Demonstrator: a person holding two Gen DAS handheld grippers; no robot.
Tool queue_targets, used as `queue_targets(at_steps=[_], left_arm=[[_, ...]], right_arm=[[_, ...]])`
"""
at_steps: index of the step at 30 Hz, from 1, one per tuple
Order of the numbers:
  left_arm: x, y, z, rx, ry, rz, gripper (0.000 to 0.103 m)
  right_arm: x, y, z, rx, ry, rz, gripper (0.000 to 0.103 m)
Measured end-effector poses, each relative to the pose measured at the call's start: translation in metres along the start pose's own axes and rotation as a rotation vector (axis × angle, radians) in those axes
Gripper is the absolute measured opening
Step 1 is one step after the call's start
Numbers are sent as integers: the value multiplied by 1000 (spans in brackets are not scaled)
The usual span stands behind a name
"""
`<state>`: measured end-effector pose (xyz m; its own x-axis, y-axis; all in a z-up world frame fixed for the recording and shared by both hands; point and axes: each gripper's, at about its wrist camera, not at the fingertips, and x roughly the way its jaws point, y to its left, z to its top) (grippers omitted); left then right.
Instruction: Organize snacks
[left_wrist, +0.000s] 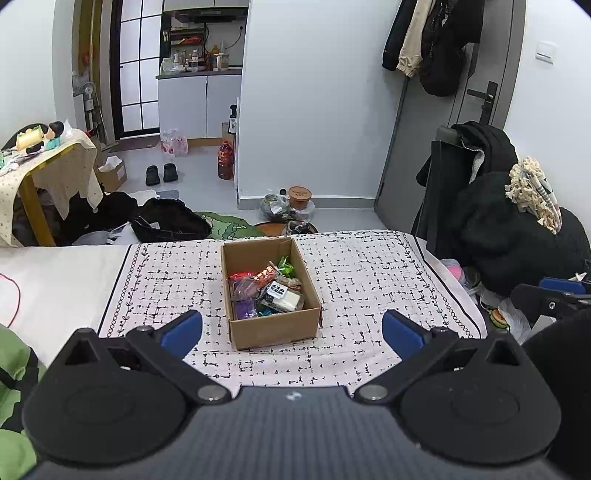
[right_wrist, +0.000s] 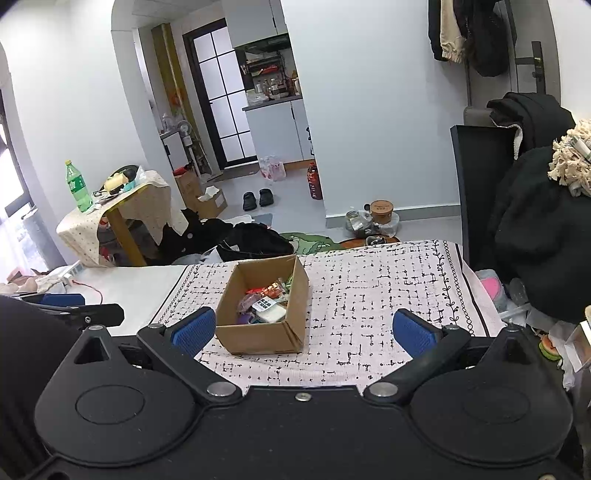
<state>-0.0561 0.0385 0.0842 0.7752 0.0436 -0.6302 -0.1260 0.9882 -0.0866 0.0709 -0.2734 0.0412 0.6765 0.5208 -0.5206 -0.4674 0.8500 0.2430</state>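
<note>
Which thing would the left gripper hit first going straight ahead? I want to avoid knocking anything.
Probably the near wall of the cardboard box, which sits centred between the open left gripper fingers; only patterned cloth lies before it.

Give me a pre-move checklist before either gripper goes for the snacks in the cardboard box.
1. Left gripper open and holding nothing: ok.
2. Right gripper open and holding nothing: ok.
3. Cardboard box upright with its top open, on the patterned cloth: ok.
4. Snacks inside the box, none lying on the cloth: ok.
5. Cloth around the box free of obstacles: ok.
6. Snacks sorted by kind: not ok, the packets lie jumbled in a heap.
</note>
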Motion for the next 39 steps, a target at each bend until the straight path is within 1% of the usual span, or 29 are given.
queue_targets(at_steps=[12, 26, 39], left_arm=[[-1, 0, 1, -8, 1, -20, 103], [-1, 2, -2, -12, -10, -36, 103], [-4, 5, 0, -7, -10, -29, 103]], right_arm=[[3, -2, 2, -2, 24, 23, 103], [2, 0, 5, -22, 34, 22, 103], [3, 1, 6, -19, 44, 14, 103]])
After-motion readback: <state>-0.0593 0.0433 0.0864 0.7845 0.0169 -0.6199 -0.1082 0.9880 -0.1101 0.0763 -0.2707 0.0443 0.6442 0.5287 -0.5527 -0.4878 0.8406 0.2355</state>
